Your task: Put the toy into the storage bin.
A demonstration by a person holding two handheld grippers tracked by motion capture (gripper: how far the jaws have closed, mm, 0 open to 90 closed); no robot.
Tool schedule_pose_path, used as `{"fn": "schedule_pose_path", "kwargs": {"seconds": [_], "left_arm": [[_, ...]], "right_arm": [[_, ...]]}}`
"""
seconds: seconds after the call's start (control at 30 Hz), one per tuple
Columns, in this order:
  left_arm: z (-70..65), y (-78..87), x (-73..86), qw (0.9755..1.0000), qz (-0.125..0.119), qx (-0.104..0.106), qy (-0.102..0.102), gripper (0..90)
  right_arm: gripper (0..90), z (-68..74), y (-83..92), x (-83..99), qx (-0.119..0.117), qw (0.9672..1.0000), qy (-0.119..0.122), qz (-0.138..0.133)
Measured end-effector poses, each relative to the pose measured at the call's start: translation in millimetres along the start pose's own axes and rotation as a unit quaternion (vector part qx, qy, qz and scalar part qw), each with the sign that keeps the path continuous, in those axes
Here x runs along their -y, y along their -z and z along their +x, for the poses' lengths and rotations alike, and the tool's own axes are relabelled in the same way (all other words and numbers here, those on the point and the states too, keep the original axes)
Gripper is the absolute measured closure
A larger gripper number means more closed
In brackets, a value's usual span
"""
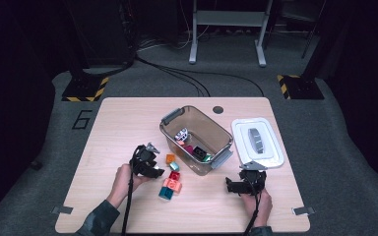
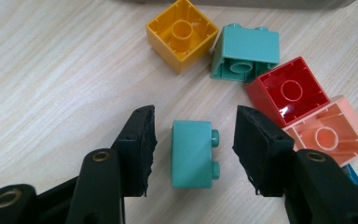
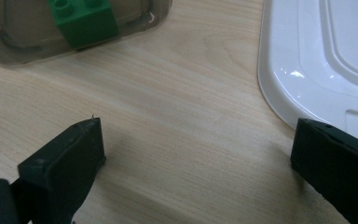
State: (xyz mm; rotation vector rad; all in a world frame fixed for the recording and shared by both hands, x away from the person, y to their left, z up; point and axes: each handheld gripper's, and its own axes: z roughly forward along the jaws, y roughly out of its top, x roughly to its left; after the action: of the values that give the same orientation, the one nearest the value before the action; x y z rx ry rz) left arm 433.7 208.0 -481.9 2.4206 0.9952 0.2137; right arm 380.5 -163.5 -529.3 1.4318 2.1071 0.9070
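Where the grey carpeted floor meets dark surroundings in the high view, a pale wooden table (image 1: pixel 128 123) fills the middle of the frame, with black cables and yellow-black striped stand bases toward the top and a printed number on the floor at the left. At the centre of the table stands a clear plastic bin (image 1: pixel 215 127) with grey handles, holding a few blocks, among them a green block (image 3: pixel 85 21) seen through its wall at the upper left of the right gripper view. Its white lid (image 1: pixel 257 142) lies flat just right of it. Left of the bin sits a loose cluster: a yellow block (image 2: pixel 182 33), a red block (image 2: pixel 289 91), a pink block (image 2: pixel 328 135) and a teal block (image 2: pixel 192 154). The left gripper (image 2: pixel 193 149) brackets that teal block, its jaws apart and clear of both sides. The right gripper (image 3: pixel 193 154), at the lower right of the high view, stands wide open over bare wood beside the lid.
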Motion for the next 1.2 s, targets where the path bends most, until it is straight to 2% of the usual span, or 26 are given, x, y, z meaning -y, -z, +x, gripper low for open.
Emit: {"fn": "schedule_pose_path", "kwargs": {"seconds": [0.1,0.23,0.43,0.73,1.2], "left_arm": [[1.0,-3.4,0.0,1.0000,0.005,0.006,-0.002,57.2],[0.9,-4.8,2.1,1.0000,0.006,0.005,-0.004,66.6],[2.3,0.3,3.0,1.0000,0.000,-0.001,-0.007,67.2],[12.6,15.1,-0.3,0.9998,-0.017,-0.012,-0.002,67.2],[23.9,39.6,-12.3,0.9986,-0.043,-0.030,0.000,67.3]], "right_arm": [[1.9,0.0,0.0,0.0,0.000,1.0000,0.000,0.000],[1.9,0.0,0.0,0.0,0.000,1.0000,0.000,0.000],[1.9,0.0,0.0,0.0,0.000,1.0000,0.000,0.000],[1.9,0.1,0.0,0.0,0.000,1.0000,0.000,0.000],[0.0,0.3,-0.4,-0.2,0.000,1.0000,0.002,0.004]]}}
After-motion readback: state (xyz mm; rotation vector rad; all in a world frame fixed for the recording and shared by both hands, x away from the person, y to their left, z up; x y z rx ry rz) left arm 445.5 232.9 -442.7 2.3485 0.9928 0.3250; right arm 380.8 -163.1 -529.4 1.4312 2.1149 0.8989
